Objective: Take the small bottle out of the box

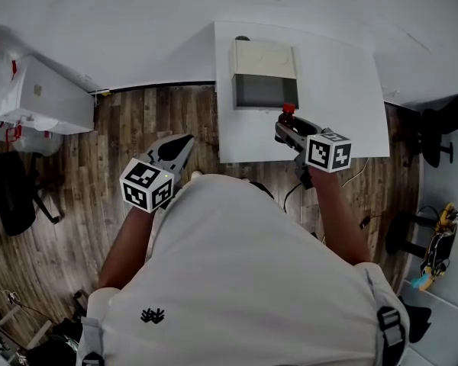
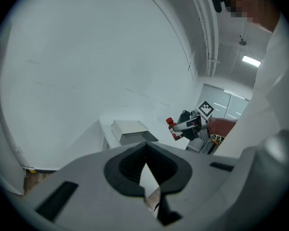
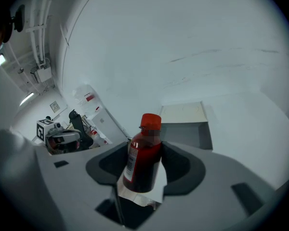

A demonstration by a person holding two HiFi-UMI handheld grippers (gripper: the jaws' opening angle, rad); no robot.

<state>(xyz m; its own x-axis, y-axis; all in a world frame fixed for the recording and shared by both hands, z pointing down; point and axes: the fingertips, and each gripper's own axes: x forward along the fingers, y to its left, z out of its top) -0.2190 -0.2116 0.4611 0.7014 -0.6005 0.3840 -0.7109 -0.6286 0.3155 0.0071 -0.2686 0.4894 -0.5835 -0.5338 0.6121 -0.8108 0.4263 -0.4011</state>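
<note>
My right gripper (image 1: pixel 287 128) is shut on the small bottle (image 1: pixel 288 113), which is dark red with a red cap and held upright above the white table (image 1: pixel 351 97). It is just in front of the open cream box (image 1: pixel 263 73). In the right gripper view the bottle (image 3: pixel 143 158) stands between the black pads (image 3: pixel 180 165), with the box (image 3: pixel 185 121) behind it. My left gripper (image 1: pixel 182 145) hovers off the table's left edge over the wooden floor, its jaws together and empty. The left gripper view shows the box (image 2: pixel 127 130) and the bottle (image 2: pixel 172 128) in the right gripper.
A white cabinet (image 1: pixel 42 97) stands at far left, with a dark chair (image 1: pixel 15 193) below it. Another black chair (image 1: pixel 443 128) is right of the table. Cables (image 1: pixel 298 193) hang near the table's front edge. A white wall runs behind the table.
</note>
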